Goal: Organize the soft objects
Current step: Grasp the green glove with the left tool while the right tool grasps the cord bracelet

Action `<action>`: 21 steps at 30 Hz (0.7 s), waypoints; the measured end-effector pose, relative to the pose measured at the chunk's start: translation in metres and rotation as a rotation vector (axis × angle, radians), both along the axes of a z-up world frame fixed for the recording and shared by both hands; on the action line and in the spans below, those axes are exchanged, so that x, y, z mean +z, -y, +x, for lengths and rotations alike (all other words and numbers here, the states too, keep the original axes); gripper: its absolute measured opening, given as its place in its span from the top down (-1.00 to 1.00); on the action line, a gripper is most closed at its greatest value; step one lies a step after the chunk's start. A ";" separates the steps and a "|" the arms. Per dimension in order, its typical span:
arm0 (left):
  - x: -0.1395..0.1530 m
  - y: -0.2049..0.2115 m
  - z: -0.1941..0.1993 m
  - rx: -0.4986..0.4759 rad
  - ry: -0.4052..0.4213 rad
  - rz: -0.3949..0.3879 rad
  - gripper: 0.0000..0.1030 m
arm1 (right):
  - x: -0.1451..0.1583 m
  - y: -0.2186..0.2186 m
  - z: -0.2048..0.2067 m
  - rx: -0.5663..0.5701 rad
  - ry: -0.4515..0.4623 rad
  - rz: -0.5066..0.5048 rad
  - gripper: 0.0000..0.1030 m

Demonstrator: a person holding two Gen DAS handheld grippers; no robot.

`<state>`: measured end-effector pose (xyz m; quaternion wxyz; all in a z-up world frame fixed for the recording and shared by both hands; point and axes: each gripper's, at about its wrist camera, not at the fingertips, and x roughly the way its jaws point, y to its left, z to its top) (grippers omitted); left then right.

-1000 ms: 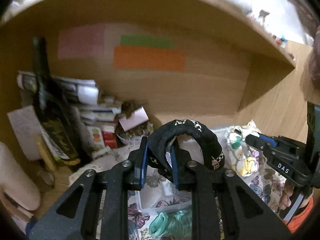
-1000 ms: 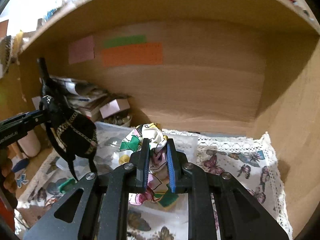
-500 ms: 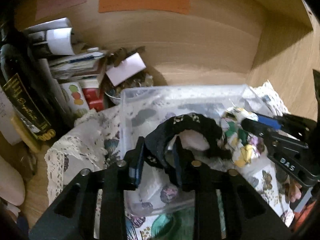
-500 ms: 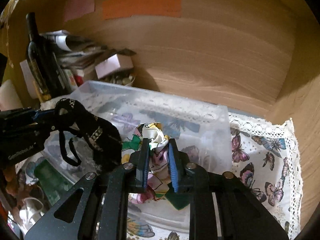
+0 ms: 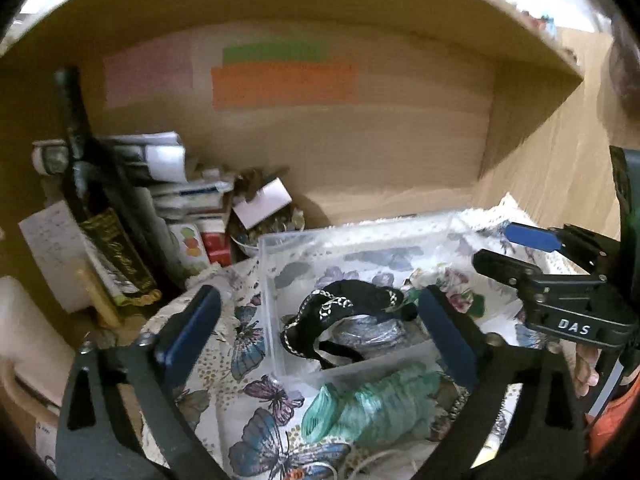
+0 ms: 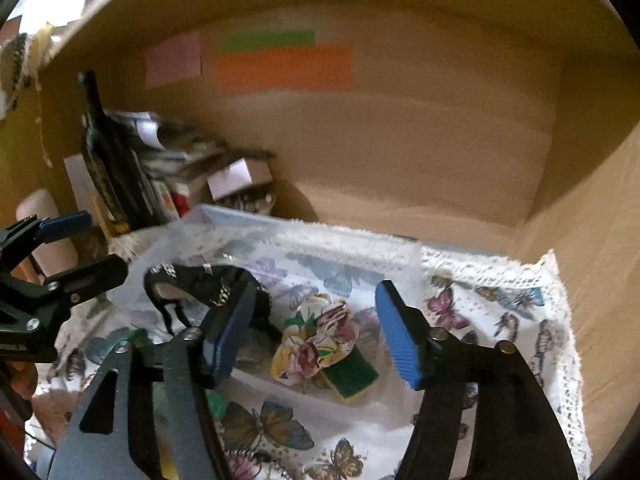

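A clear plastic box (image 5: 276, 316) (image 6: 248, 226) stands on a butterfly-print cloth inside a wooden shelf. A black scrunchie with pale trim (image 5: 340, 316) (image 6: 192, 284) lies in the box. A floral fabric scrunchie (image 6: 316, 340) (image 5: 448, 292) lies beside it in the box, next to a green sponge (image 6: 350, 376). My left gripper (image 5: 320, 332) is open and empty above the black scrunchie. My right gripper (image 6: 312, 340) is open and empty above the floral scrunchie.
A green scrunchie (image 5: 372, 404) lies on the cloth in front of the box. A dark bottle (image 5: 100, 208) (image 6: 108, 160), stacked papers and small boxes (image 5: 192, 208) crowd the shelf's left. Shelf walls rise behind and to the right (image 6: 592, 220).
Both grippers opened and let go: the black scrunchie and the floral scrunchie now lie in the clear box. Both grippers have drawn back and up.
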<state>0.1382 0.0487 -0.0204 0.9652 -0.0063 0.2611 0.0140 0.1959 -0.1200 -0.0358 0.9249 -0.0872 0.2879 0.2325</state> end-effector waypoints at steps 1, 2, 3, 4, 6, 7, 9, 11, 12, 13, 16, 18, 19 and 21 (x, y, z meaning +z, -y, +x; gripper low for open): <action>0.003 0.000 -0.005 0.001 0.009 -0.001 -0.99 | 0.004 0.002 -0.004 0.000 0.012 0.006 -0.29; 0.004 -0.001 -0.009 -0.002 0.012 0.000 -0.99 | 0.009 0.005 -0.011 0.002 0.029 0.015 -0.30; 0.004 -0.001 -0.013 -0.005 0.011 0.000 -0.99 | 0.012 0.008 -0.016 0.003 0.041 0.021 -0.30; 0.004 -0.002 -0.016 -0.006 0.007 0.000 -0.99 | 0.014 0.008 -0.019 0.004 0.047 0.024 -0.31; -0.001 -0.004 -0.021 -0.004 -0.007 0.001 -0.99 | 0.016 0.013 -0.029 0.010 0.059 0.030 -0.31; -0.004 -0.005 -0.024 -0.002 -0.017 0.003 -0.99 | 0.016 0.015 -0.033 0.014 0.059 0.030 -0.31; -0.015 -0.008 -0.026 0.004 -0.046 0.005 -0.99 | 0.013 0.020 -0.040 0.018 0.055 0.027 -0.31; -0.025 -0.011 -0.027 0.008 -0.077 0.002 -0.99 | 0.005 0.023 -0.044 0.022 0.040 0.021 -0.31; -0.031 -0.013 -0.026 0.009 -0.096 -0.001 -0.99 | 0.000 0.026 -0.045 0.023 0.023 0.018 -0.31; -0.039 -0.014 -0.025 0.011 -0.120 -0.003 -0.99 | -0.007 0.027 -0.046 0.028 0.001 0.015 -0.31; -0.059 -0.017 -0.020 0.009 -0.186 -0.001 -0.99 | -0.022 0.033 -0.051 0.018 -0.043 0.003 -0.30; -0.071 -0.019 -0.017 0.006 -0.226 -0.001 -0.99 | -0.036 0.038 -0.051 0.015 -0.088 0.002 -0.24; -0.076 -0.020 -0.016 0.002 -0.241 -0.006 -0.99 | -0.042 0.039 -0.051 0.018 -0.107 -0.001 -0.16; -0.084 -0.021 -0.016 0.003 -0.248 -0.017 -0.99 | -0.055 0.039 -0.053 0.028 -0.146 -0.026 -0.04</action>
